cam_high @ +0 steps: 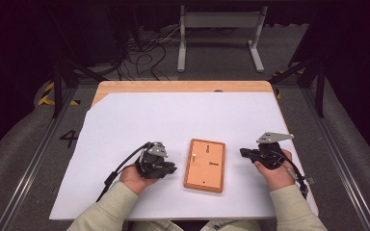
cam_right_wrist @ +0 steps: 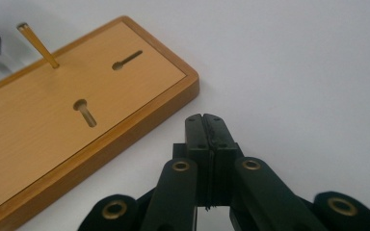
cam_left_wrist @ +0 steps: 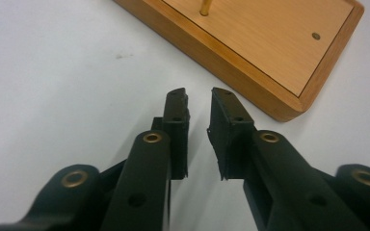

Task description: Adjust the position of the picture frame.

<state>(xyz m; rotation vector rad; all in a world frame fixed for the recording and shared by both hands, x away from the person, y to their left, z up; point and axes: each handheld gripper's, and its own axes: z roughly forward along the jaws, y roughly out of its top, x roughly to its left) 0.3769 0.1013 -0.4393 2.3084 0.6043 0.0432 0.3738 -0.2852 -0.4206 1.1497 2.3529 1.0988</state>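
Sitting nearest the lens in the left gripper view: left gripper (cam_left_wrist: 198, 103), jaws slightly parted, narrow gap, nothing between them, hovering just beside the corner of the rectangular wooden board with darker rim (cam_left_wrist: 270, 53). Lying flat on the white table sheet (cam_high: 139, 120), toward the person's edge, between both hands. Standing upright in the board near its left edge: thin brass pin (cam_right_wrist: 37, 44), leaning slightly in the right gripper view. Showing keyhole-shaped slots (cam_right_wrist: 85, 112) cut into the top face, plus a small round hole (cam_left_wrist: 316, 36) near one corner. Resting close to the board's opposite long side: right gripper (cam_right_wrist: 206, 120), jaws pressed fully together, gripping nothing. Showing light wooden tabletop (cam_high: 173, 86) past the sheet's far edge.
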